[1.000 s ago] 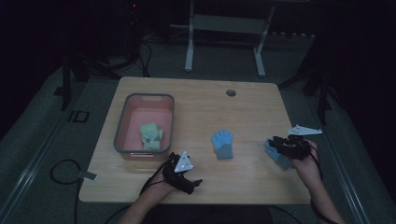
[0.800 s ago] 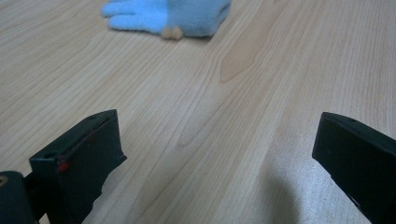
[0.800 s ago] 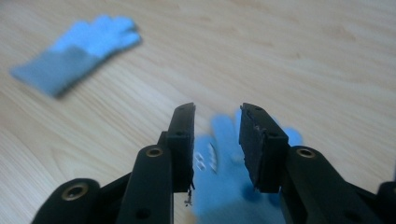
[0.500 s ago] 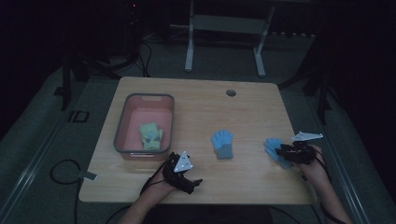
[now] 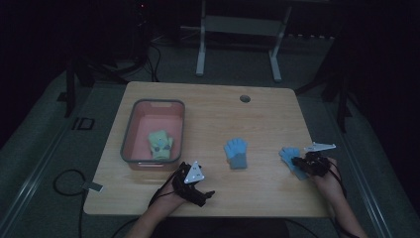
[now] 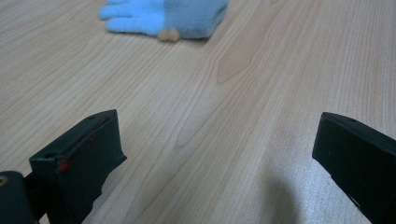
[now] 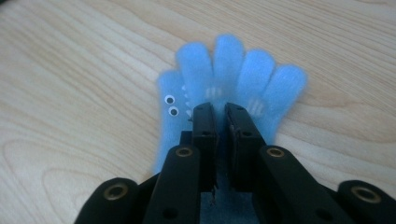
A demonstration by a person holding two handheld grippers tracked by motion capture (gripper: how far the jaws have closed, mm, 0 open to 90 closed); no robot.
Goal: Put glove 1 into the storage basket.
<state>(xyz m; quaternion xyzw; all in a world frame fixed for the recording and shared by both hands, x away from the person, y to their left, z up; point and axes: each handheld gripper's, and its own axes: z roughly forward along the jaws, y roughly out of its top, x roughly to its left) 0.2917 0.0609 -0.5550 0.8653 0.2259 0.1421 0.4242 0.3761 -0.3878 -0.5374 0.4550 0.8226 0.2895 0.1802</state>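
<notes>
Right hand-held gripper [image 7: 217, 114] has come down at the worktop's [image 5: 208, 104] right edge and its jaws have just closed on the blue glove [image 7: 229, 79] lying there, ready to lift. Left hand-held gripper [image 6: 215, 154] stands apart, empty, near the front edge.

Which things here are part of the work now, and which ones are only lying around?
In the job:
- right gripper, jaws closed on the blue glove at the table's right edge
- second blue glove, mid-table
- red bin with a green glove inside

Just lying about:
- cable on the floor
- left gripper, jaws open, idle
</notes>
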